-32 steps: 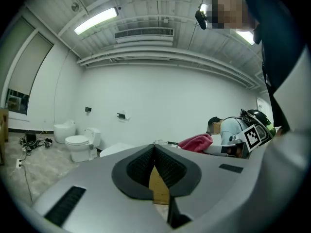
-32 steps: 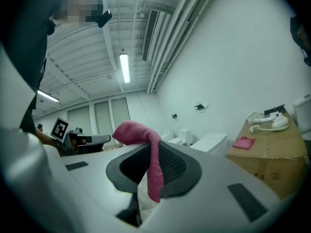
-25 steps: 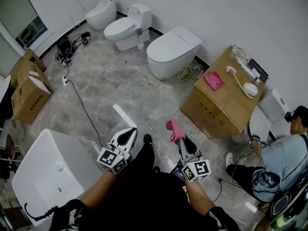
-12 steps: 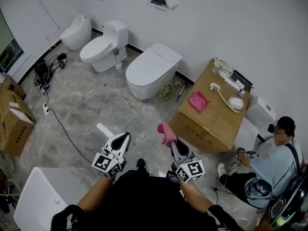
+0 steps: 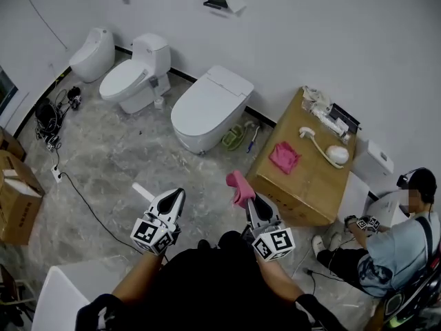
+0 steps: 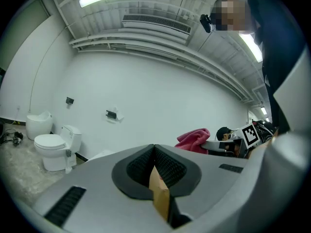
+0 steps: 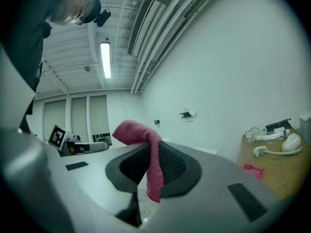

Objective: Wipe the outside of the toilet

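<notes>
Right claw (image 5: pixel 252 200) clamped on pink cloth (image 5: pixel 238 185). Left claw (image 5: pixel 178 194) closed, with a tan sliver in its seam I can't ID. Toilet (image 5: pixel 207 105) sits on the floor at the far wall, well apart from both. Suggest closing in, pressing the cloth flat on the shell, wiping top down. Toilet's wall side is hidden.

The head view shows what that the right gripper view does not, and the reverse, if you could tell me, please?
Only the head view shows the two far toilets by the wall, the brown cartons at the left edge, and a seated person at the right. Only the right gripper view shows the ceiling light, the windows and, close up, the right gripper with its jaws shut on the pink cloth. Both show that cloth, the left gripper, and the cardboard box carrying a second pink cloth and a white shower head.
</notes>
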Tool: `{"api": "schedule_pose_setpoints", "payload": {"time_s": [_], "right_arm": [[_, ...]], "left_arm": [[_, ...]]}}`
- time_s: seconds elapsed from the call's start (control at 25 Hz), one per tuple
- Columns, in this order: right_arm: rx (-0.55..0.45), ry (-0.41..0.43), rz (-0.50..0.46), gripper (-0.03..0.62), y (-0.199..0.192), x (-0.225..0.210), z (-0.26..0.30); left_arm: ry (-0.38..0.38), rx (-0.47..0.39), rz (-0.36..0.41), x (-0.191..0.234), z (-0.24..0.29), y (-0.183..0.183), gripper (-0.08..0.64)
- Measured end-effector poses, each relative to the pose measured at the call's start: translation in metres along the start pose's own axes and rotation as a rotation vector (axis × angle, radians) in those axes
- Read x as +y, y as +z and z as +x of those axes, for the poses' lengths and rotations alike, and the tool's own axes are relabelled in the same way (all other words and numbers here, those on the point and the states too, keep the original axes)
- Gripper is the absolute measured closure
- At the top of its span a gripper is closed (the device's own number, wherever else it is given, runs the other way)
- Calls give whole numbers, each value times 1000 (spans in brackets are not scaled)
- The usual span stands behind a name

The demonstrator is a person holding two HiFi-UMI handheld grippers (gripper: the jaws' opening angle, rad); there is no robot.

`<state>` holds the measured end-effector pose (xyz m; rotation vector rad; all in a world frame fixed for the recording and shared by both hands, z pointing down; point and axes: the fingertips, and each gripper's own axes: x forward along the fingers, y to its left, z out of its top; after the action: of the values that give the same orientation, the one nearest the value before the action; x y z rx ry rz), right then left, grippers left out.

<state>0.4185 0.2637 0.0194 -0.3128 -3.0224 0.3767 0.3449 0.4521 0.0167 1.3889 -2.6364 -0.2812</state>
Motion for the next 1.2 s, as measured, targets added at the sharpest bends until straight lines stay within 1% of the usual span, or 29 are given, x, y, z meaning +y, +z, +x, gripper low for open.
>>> {"api": "schedule_pose_setpoints", "payload": {"time_s": [0.2, 0.36, 0.48, 0.64, 0.8, 0.88, 1.04, 1.2], "right_arm": [[25, -33, 30, 529, -10, -30, 32], [23, -29, 52, 529, -15, -60, 75], [20, -31, 72, 529, -7, -84, 116], [10, -11, 81, 529, 7, -121, 173], [26, 2, 109, 529, 1, -176, 212], [28, 0, 120, 529, -1, -195, 232], [32, -23, 129, 529, -2, -215, 273], [47, -65, 135, 529, -7, -227, 309]], "left_arm": [[0, 20, -9, 29, 34, -7, 546], [14, 38, -7, 56, 75, -7, 546], [15, 56, 1, 79, 113, -1, 546], [14, 74, 18, 107, 175, 11, 546], [30, 120, 40, 124, 243, 3, 546], [34, 130, 51, 136, 268, 5, 546], [26, 145, 42, 163, 300, 17, 546], [-7, 157, 25, 184, 326, 24, 546]]}}
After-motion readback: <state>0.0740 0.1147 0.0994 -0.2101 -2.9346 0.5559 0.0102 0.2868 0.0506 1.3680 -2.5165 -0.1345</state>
